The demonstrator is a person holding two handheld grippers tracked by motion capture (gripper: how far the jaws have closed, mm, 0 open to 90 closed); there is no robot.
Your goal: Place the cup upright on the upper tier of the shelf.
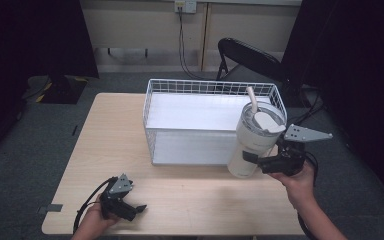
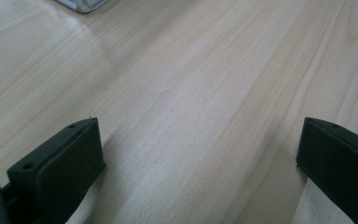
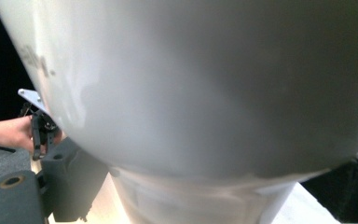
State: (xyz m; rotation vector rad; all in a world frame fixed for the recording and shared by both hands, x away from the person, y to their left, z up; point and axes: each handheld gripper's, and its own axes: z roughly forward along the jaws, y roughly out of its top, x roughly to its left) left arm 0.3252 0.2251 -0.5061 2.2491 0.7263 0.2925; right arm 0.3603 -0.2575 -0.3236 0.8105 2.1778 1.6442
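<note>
Tumbler first: a tall cream-white insulated tumbler with a grey lid and a pale straw hangs tilted in the air at the 3 o'clock side of the table, its top leaning toward 1 o'clock over the near right corner of the white wire basket. Its base looks clear of the pale wooden table, though the high view does not settle that for certain. The wall is smooth and glossy, so it is likely slippery, and stiff enough to bear a firm squeeze. If it holds liquid it would be top-heavy. The narrower lower body, where it tapers, seems the surest place to take hold.

That is where the right gripper has it: the jaws pinch the lower body from the 4 o'clock side. In the right gripper view the curved wall swells above and the black jaws stand to either side of the narrow foot. The person's right hand reaches in from 5 o'clock, wrist turned so the gripper lies roughly level.

The left gripper rests low on the table at 7 o'clock, pointing toward 3 o'clock, its jaws spread wide over bare wood.
</note>
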